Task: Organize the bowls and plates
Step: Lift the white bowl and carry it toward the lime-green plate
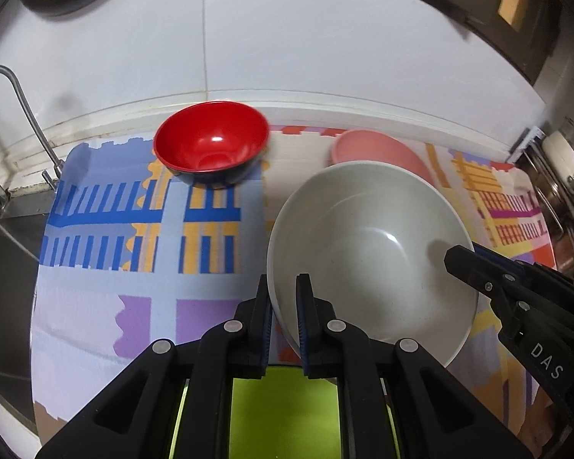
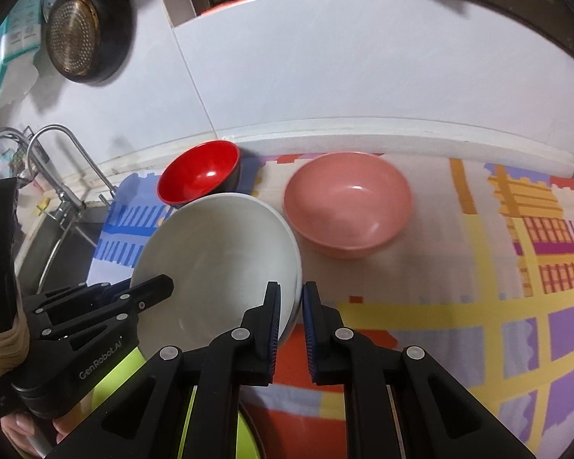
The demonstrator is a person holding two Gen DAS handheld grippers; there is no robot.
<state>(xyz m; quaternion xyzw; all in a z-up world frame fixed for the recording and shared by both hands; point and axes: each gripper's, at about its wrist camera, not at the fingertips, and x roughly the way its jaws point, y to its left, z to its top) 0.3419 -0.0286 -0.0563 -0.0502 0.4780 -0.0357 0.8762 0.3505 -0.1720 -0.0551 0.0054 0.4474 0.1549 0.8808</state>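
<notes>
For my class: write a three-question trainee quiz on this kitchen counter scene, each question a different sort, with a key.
1. True or false: both grippers grip the rim of the white bowl.
2. Which bowl stands nearest the faucet? A pink bowl; B red bowl; C white bowl.
3. Fill in: the bowls sit over a patterned ____.

Key
1. True: the left gripper and the right gripper each have fingers either side of its rim.
2. B
3. Mat
</notes>
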